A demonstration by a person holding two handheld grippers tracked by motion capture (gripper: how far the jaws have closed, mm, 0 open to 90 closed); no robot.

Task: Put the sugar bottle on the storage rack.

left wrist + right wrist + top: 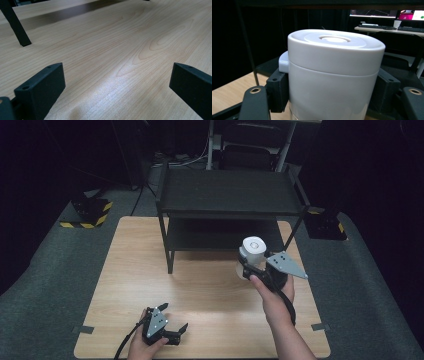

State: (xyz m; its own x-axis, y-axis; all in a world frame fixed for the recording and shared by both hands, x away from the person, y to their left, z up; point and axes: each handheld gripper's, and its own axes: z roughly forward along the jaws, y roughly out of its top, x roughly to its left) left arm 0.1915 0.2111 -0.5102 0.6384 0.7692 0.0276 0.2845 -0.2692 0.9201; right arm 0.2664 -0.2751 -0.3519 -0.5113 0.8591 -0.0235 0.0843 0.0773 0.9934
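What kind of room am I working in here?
Probably a lab or recording workspace: a wooden table on grey carpet, hazard-striped black blocks on the floor, and a desk with monitors and keyboards behind the black shelf rack.

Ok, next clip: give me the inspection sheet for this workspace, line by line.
Surface: light wooden table, bare in front of the shelf.
Job's things: white lidded canister clamped upright in the right gripper, near the black two-tier shelf at the table's back.
Clutter: nothing seen.
Grippers: right gripper shut on the canister; left gripper open, low over the table's near edge.
Cables: one black cable trails from the left gripper; more lie on the floor behind the shelf.
Surroundings: grey carpet, dark room, hazard-striped blocks on both sides.
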